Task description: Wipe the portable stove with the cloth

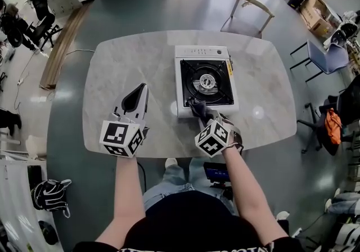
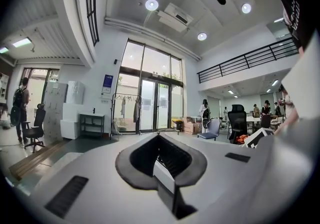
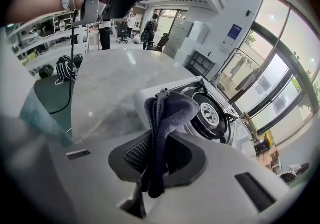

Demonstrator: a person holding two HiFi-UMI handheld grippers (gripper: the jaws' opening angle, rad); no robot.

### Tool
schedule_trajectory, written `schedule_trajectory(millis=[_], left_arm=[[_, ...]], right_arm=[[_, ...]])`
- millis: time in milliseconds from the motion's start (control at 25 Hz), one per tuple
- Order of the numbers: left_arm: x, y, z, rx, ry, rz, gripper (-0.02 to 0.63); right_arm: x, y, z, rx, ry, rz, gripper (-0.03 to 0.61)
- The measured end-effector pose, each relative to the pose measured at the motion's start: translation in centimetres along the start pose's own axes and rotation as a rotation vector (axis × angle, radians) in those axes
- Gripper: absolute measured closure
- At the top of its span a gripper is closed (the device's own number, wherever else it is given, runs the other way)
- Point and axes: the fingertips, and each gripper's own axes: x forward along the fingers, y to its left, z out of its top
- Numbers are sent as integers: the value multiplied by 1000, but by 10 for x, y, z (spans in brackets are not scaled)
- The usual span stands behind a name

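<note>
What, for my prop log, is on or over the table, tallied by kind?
portable stove: 1
cloth: 1
grippers: 2 (left gripper, right gripper)
Total: 4

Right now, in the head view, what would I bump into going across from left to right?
left gripper → portable stove → blue chair

Bright daylight and ceiling lamps; glare on table (image 1: 124, 71); fisheye edges, perhaps slightly soft
</note>
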Motion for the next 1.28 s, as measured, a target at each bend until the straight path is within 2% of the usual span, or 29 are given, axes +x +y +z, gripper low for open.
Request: schedule_trajectory(millis=[240,600,1280], left_arm=[[-9,6,-2,-2,1,16,603],[-21,17,-3,-8,-7,41,603],[-45,45,-5,-43,-33,72,603]], right_arm=[[5,29,22,-94,-22,68,514],[8,44,58,-192,-56,72,514],[35,41,107,-78,17,117,514]])
